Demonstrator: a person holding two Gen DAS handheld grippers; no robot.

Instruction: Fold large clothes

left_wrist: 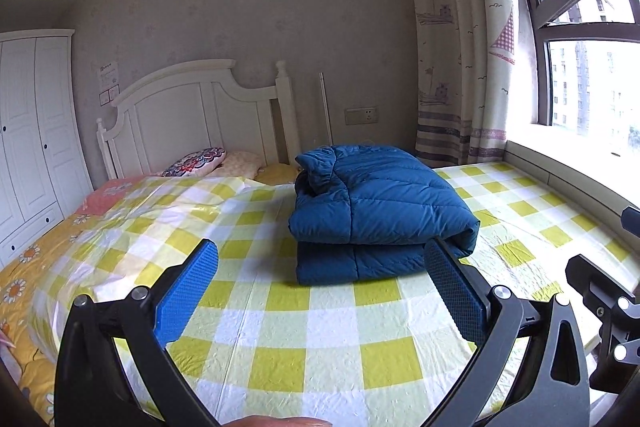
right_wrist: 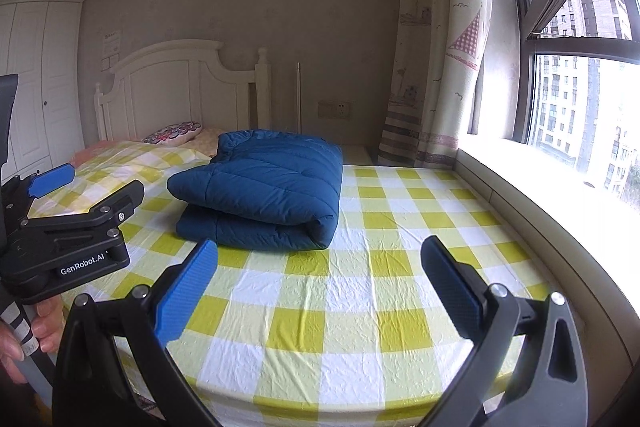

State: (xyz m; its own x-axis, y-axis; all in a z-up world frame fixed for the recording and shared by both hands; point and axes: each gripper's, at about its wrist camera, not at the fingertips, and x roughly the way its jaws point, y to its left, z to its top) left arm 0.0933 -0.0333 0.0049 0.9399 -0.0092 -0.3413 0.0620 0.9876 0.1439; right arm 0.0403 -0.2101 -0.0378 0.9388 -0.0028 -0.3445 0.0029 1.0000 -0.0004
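**Folded blue jacket sits dead ahead, both grippers wide and empty**

Here we are over the bed, and the blue puffer jacket lies straight in front of the left gripper, just beyond its fingertips, stacked in what looks like two thick layers on the yellow checked sheet. The left jaws stand well apart with nothing between them. From the right wrist view the jacket sits ahead and a touch to the left of the right gripper, a little further off, and those jaws are spread wide too, holding nothing.

Judging by the neat bundle, the fold looks close to done, maybe finished.

How will it handle? Quilted and puffy, so I'd call it light for its bulk, soft, springy, and likely slick on the shell. The layers may want to puff back open or slide over each other. The rounded fold nearest the right-hand finger of the left gripper is fat; a pinch there would have to squash a lot of filling. The thinner open edges of the lower layer, facing the tools, look like the better bite, or the gathered collar or cuff at the far end.

Writing? On the left gripper's body, seen at the left of the right wrist view, white lettering reads "GenRobot.AI". A hand grips the handle below it. Papers on the far wall are too small to read.
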